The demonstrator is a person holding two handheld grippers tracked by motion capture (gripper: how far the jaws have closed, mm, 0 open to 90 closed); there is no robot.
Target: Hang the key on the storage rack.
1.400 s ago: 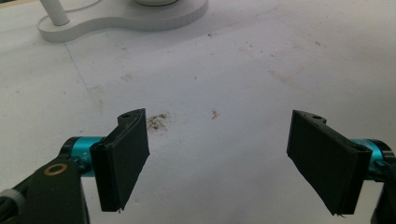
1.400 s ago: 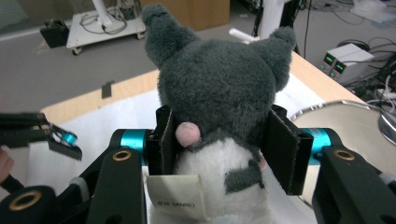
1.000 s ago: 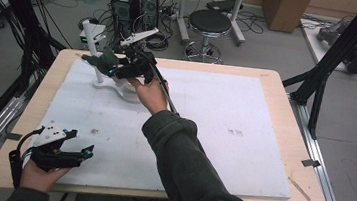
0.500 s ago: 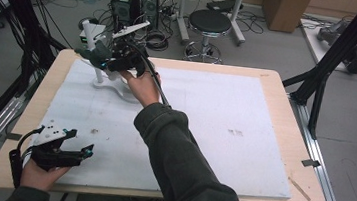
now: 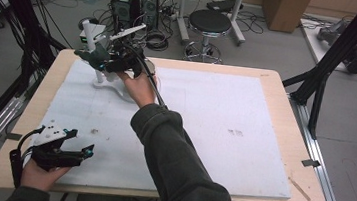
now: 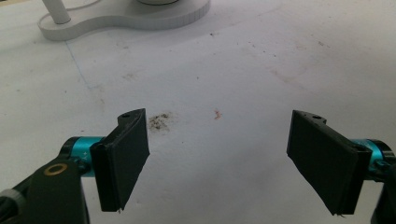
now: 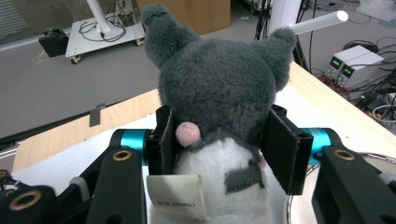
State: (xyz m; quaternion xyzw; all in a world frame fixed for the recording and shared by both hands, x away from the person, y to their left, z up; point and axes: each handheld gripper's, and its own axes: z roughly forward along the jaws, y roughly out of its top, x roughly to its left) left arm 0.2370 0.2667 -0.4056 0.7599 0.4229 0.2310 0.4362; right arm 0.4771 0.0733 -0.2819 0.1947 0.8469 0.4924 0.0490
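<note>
Since the earlier frame our right gripper has carried the grey plush toy further toward the table's far left corner, above the white stand, jaws pinching its body. Our left gripper rests near the near left corner, jaws spread wide.

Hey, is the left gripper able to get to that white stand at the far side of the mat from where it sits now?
Probably yes: the left gripper is open, with bare mat up to the white stand.
</note>
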